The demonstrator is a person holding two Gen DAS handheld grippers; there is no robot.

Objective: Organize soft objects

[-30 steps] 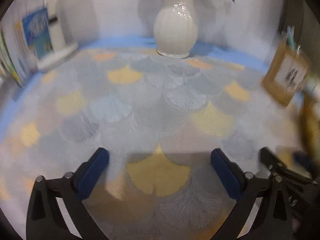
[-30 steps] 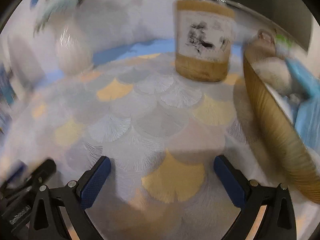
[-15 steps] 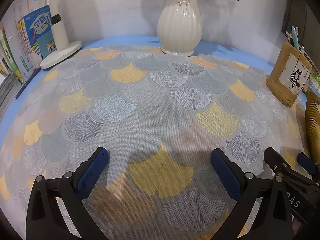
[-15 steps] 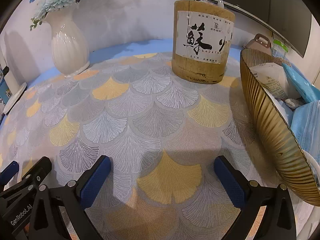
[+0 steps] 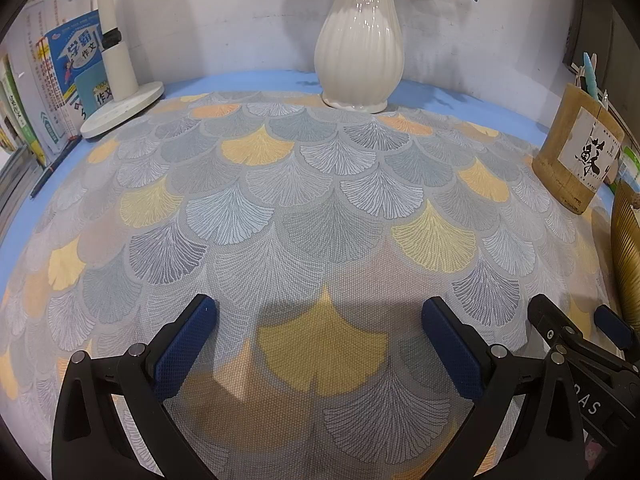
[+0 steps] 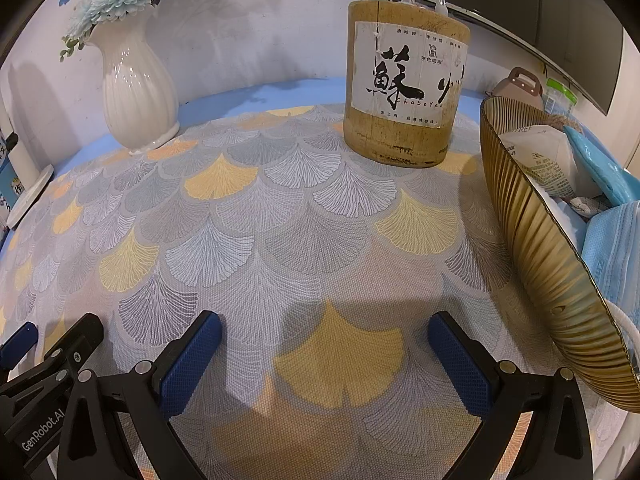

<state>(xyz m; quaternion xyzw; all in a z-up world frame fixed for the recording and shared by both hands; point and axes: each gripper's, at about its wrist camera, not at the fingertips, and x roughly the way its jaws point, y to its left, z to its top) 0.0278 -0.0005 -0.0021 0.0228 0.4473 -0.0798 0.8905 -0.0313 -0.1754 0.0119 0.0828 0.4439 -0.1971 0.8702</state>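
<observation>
- the left hand-held gripper (image 5: 318,346) hangs low over the bench (image 5: 320,216) with its jaws wide apart and nothing between them, only the fan-patterned cloth (image 5: 328,240).
- the right hand-held gripper (image 6: 324,360) sits just beside it to the right, jaws also wide and empty; each one shows at the edge of the other's view.
- the soft things lie in a ribbed gold bowl (image 6: 548,264) at the right edge of the bench: blue masks (image 6: 612,240), a white packet (image 6: 540,156) and a teal pouch (image 6: 596,160), piled together above the rim.
- the bowl's near wall stands close to the right gripper's right finger but apart from it.
- a wooden pen holder (image 6: 404,92) with a paper label stands behind the bowl, on the cloth, pens sticking out of its top.
- a white vase (image 5: 360,36) with blue flowers stands at the back of the cloth, against the wall.
- at the far left a white lamp base (image 5: 120,108) rests on the blue bench edge, with books (image 5: 60,76) upright behind it.
- the middle of the cloth between the grippers and the vase lies open, so nothing stands in their way.
</observation>
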